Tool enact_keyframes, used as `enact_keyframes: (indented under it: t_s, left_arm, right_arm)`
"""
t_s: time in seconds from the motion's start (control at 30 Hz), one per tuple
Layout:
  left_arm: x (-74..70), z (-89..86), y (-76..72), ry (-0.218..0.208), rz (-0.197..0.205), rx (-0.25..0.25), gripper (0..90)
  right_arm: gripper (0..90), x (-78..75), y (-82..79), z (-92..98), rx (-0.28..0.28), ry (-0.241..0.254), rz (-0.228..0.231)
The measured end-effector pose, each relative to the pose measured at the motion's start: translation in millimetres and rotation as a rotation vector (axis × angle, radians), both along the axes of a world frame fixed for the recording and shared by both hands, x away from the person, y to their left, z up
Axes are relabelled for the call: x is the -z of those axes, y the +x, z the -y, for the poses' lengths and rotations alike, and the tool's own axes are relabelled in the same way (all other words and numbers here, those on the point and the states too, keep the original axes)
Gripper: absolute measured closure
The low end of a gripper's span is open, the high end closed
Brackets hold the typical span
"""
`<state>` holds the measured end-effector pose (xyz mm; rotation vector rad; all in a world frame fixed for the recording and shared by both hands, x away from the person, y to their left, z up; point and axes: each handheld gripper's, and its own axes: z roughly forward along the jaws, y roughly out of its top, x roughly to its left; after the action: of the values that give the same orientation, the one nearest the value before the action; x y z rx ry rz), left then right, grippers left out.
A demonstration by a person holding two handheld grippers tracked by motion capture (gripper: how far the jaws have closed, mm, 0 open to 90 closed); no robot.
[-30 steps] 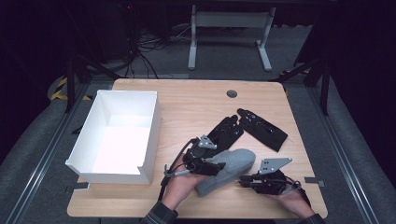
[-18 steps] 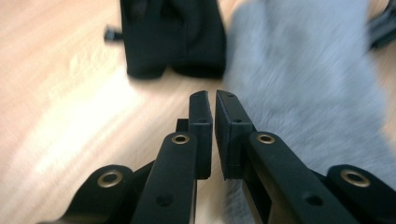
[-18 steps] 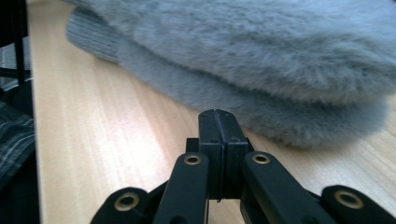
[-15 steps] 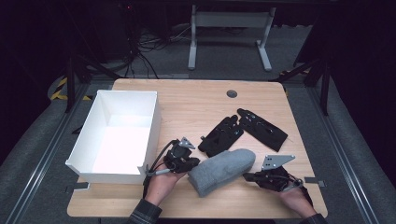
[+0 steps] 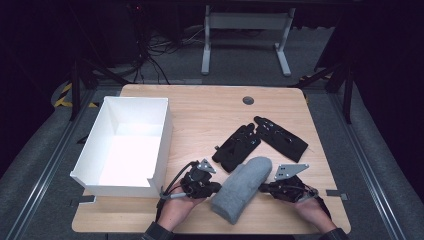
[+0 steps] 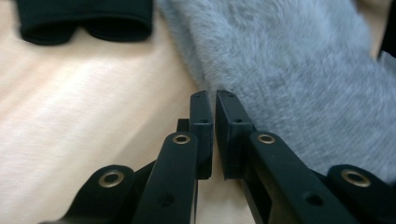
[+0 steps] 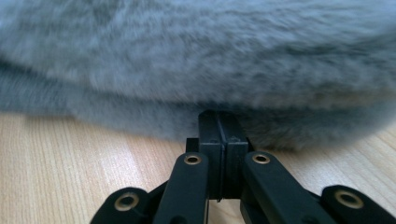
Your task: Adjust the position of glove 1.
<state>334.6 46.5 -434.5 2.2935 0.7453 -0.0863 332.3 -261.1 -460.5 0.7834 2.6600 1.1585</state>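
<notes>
Four things are borne by the wooden table [image 5: 200, 115], and the largest of them, a white box [image 5: 166, 131], is taken as the landmark. Just to the right of the box's near corner, a grey fleece mitt [image 5: 245, 187] is laid slantwise on the wood. Two black gloves [image 5: 239, 146] [image 5: 282, 137] are spread farther right of the box and beyond the mitt, one touching its far end.

The step in hand is judged to be the taking up of the mitt by its two long edges. For the next move, a firm hold on the fleece at both sides would be needed. A level lift toward the box would follow, so that the soft cloth is not dropped or dragged across the gloves.

The left gripper [image 5: 216, 187] is held at the mitt's edge nearer the box. In the left gripper view its jaws are seen drawn together to a thin slit, with the tips set against the fleece [image 6: 299, 70]. The right gripper [image 5: 262, 188] is held at the mitt's edge farther from the box, with its jaws pressed fully together and the tips buried under the fleece's [image 7: 196, 46] lower hem. Whether a fold of cloth is caught in either pair cannot be told.
</notes>
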Motion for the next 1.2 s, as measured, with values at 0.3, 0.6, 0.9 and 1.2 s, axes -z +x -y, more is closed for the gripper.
enact_keyframes:
  t_s: [0.3,0.6,0.9,1.2]
  left_arm:
    - [-15.5,-1.8,6.0,-0.051,0.045,-0.031,56.4]
    - [-30.2,23.2,19.5,-0.126,0.102,-0.032,24.5]
    - [-16.0,52.9,28.7,-0.074,0.094,-0.019,15.0]
    - [3.1,65.6,20.6,-0.029,0.085,-0.024,13.7]
  right_arm:
    - [83.2,-0.4,0.4,6.5,0.02,0.005,0.001]
    - [42.2,1.1,-0.8,22.2,0.11,0.025,0.026]
    - [26.7,6.9,-0.1,22.3,0.135,-0.02,0.068]
    - [22.3,10.0,-1.9,20.3,0.124,-0.032,0.103]
